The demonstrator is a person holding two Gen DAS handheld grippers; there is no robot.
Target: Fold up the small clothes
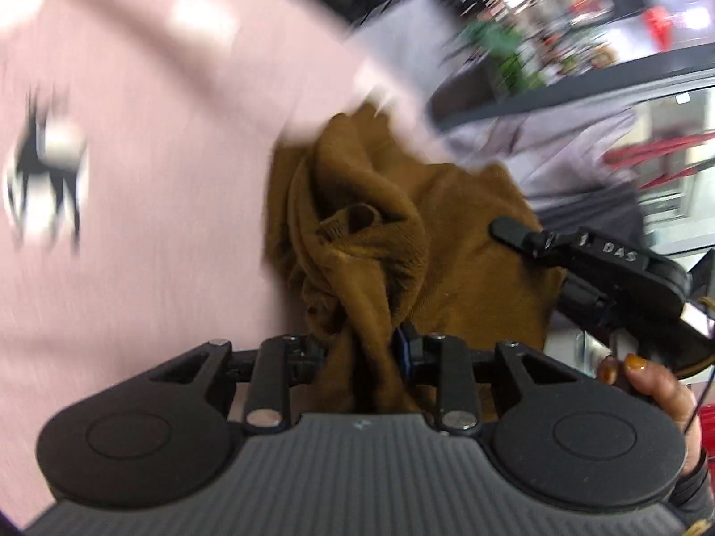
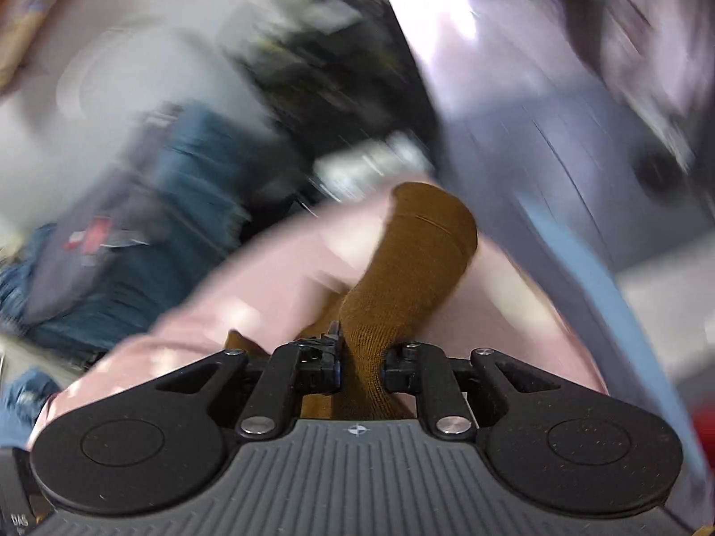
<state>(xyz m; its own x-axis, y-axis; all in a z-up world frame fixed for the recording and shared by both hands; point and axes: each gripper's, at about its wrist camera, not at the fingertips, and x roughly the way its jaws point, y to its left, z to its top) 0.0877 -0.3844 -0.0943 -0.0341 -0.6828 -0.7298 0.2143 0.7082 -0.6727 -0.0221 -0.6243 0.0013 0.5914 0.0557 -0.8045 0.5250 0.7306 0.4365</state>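
Observation:
A small brown knit garment (image 1: 366,187) hangs bunched and twisted in the left wrist view. My left gripper (image 1: 362,350) is shut on a thick fold of it. In the same view my right gripper (image 1: 505,228) comes in from the right, its black finger lying against the brown cloth, with a hand (image 1: 643,384) on its handle. In the right wrist view, a rolled tube of the brown garment (image 2: 420,241) runs forward from between the pads of my right gripper (image 2: 362,359), which is shut on it. Both views are smeared by motion.
Pink fabric with a black and white print (image 1: 44,169) fills the left of the left wrist view, and pink fabric (image 2: 277,259) lies under the brown tube. Blurred blue denim (image 2: 178,205) sits at left. A grey surface (image 2: 558,169) lies at right, and cluttered shelves (image 1: 558,9) stand far off.

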